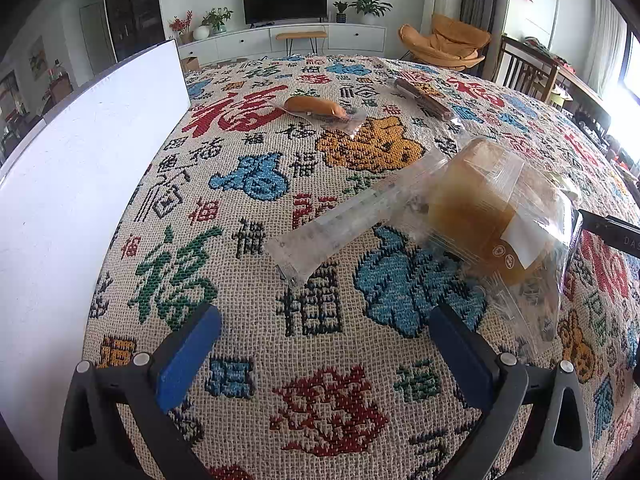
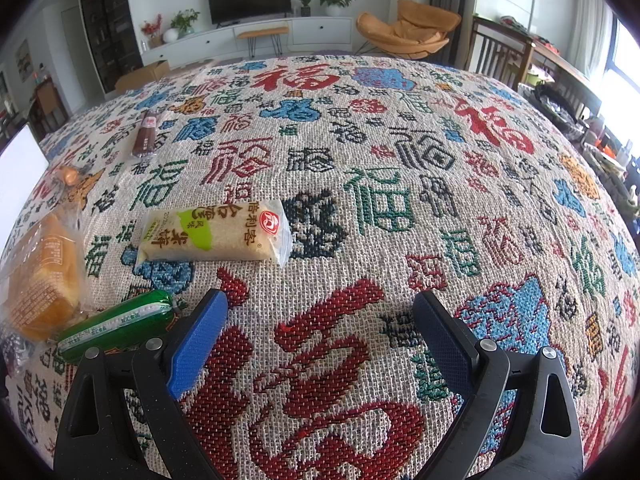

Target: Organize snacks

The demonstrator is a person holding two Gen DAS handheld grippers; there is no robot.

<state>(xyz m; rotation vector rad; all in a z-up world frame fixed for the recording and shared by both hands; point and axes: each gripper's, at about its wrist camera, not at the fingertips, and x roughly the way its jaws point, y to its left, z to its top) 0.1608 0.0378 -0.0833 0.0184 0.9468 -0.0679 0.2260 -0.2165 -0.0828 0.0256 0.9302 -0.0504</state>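
Blue-padded fingers of the left gripper stand spread and empty at the bottom of the frame; the right gripper is likewise spread, holding nothing. A white box fills the left edge of the left view, probably the bin for sorting. Right of centre lies the bagged bread, the nearest target; pinch the loaf body, I judge, not the slippery clear wrapper tail. In the right view, a rice cracker pack lies centre-left, a green sausage lower left, a brown stick upper left. The woven tablecloth is coarse, so packets may drag. Beyond: television, orange chair.
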